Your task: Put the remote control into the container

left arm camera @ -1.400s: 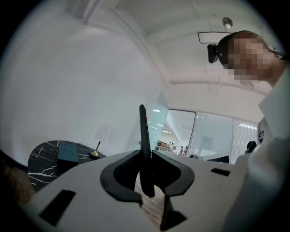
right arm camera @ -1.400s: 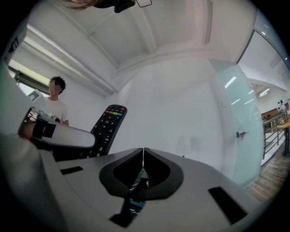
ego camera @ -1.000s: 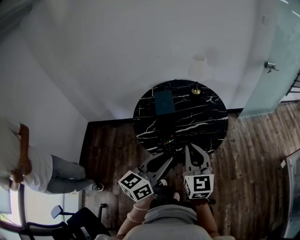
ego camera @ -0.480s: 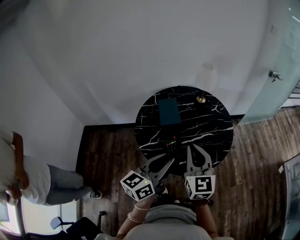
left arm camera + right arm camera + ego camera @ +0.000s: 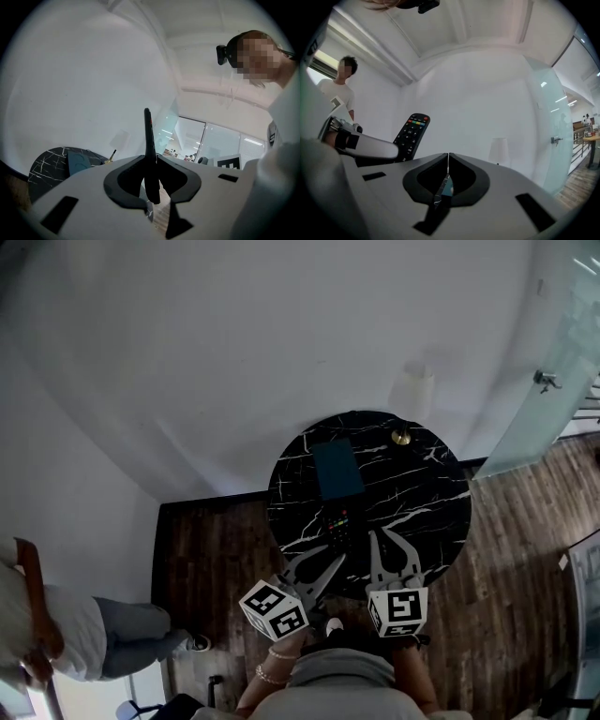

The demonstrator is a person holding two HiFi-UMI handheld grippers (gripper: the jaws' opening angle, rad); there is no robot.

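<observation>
Above the marble table's (image 5: 424, 495) near edge, mid-carry, the left gripper (image 5: 150, 161) pinches the remote control (image 5: 339, 524) (right gripper (image 5: 448, 157) closed, empty); next comes lowering it into the teal container (image 5: 337, 468) and releasing.

Left gripper (image 5: 330, 563) fingers (image 5: 117, 183) clamp the remote control (image 5: 149, 150); right gripper (image 5: 385, 542) fingers closed.

The container (image 5: 337, 468) lies on the table (image 5: 431, 512), left of centre; a small upright object (image 5: 401, 437) stands behind it, rightward. The remote control (image 5: 339, 524) is nearer (between the jaws of the left gripper (image 5: 328, 563)), with the right gripper (image 5: 392, 549) to its right.
</observation>
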